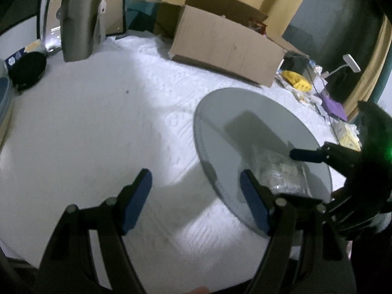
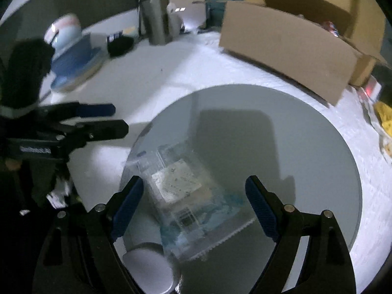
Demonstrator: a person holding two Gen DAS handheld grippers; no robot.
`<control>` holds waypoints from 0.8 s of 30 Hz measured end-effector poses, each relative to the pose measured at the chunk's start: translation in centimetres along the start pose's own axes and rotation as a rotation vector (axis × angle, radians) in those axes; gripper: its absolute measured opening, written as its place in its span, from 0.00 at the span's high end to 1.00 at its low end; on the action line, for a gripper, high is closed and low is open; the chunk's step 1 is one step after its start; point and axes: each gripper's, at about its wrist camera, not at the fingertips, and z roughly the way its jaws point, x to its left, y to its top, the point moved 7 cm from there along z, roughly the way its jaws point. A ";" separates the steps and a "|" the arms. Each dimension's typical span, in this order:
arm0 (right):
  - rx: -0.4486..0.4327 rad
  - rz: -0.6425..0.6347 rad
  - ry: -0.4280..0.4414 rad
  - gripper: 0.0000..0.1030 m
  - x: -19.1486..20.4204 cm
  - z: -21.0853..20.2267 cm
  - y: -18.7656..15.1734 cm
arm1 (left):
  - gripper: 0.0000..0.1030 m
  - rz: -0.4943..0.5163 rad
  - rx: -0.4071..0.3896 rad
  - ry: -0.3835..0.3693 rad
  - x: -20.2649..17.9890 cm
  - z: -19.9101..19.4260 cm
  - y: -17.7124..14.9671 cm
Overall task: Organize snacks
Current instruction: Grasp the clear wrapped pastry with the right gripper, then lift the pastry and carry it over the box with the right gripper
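A round grey plate (image 2: 294, 147) lies on the white table. A clear snack packet (image 2: 186, 196) with a pale cracker inside lies on its near part. My right gripper (image 2: 196, 208) is open and hovers just above the packet, a finger on each side, not touching it. In the left wrist view the plate (image 1: 232, 112) is at the right, with the packet (image 1: 281, 171) on it and the right gripper (image 1: 306, 155) over it. My left gripper (image 1: 196, 201) is open and empty above the table, left of the plate; it shows in the right wrist view (image 2: 117, 117).
An open cardboard box (image 1: 227, 49) stands behind the plate. A grey foil pouch (image 1: 78, 24) and a tablet (image 1: 115, 12) stand at the back left, with a black round object (image 1: 27, 71) beside them. Yellow and purple clutter (image 1: 299, 80) lies at the right. A white cylinder (image 2: 149, 269) sits by the plate's near edge.
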 end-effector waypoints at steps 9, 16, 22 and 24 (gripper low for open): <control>-0.004 0.029 -0.043 0.39 -1.5 1.6 1.3 | 0.27 0.015 -0.010 0.005 0.0 0.4 1.5; -0.060 0.101 -0.051 0.43 -4.1 0.5 2.6 | 0.27 0.037 -0.037 0.008 -0.3 0.9 4.1; -0.115 0.150 -0.063 0.43 -6.4 -0.7 4.4 | 0.27 0.059 -0.072 -0.003 -1.1 1.4 7.0; -0.131 0.159 -0.066 0.43 -7.0 -1.0 5.1 | 0.27 0.070 -0.082 -0.004 -1.4 1.6 7.9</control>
